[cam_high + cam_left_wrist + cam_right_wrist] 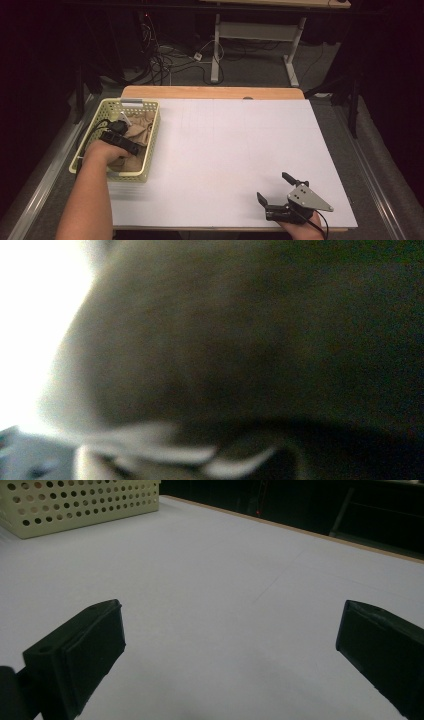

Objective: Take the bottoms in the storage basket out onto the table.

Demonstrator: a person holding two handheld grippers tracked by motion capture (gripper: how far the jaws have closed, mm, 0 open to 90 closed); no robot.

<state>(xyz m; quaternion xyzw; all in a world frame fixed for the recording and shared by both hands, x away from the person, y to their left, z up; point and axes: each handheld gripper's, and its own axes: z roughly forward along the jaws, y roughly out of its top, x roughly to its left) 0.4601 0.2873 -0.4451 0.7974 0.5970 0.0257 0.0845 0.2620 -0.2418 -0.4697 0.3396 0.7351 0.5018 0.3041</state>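
The work looks barely begun. The brown cloth [139, 131] lies crumpled inside the pale yellow perforated basket [151, 145], and nothing has been brought out onto the white worktop [230, 150], so lifting it out and whatever follows is all left to do.

The left gripper [121, 135] reaches down into the basket, its jaws pointing into the heap of cloth. In the left gripper view a blurred brown mass [240, 340] lies right against the camera, which I take to be that cloth pressed close ahead of the jaws. How wide the jaws stand there, and whether they already pinch a fold, I cannot tell; the fabric hides their tips in the high view as well.

The right gripper [276, 187] rests low over the near right part of the worktop, well apart from the basket. Its jaws stand wide apart with only bare white surface between and ahead of them; they hold nothing. From its own view the basket [80, 502] sits far beyond the left jaw.
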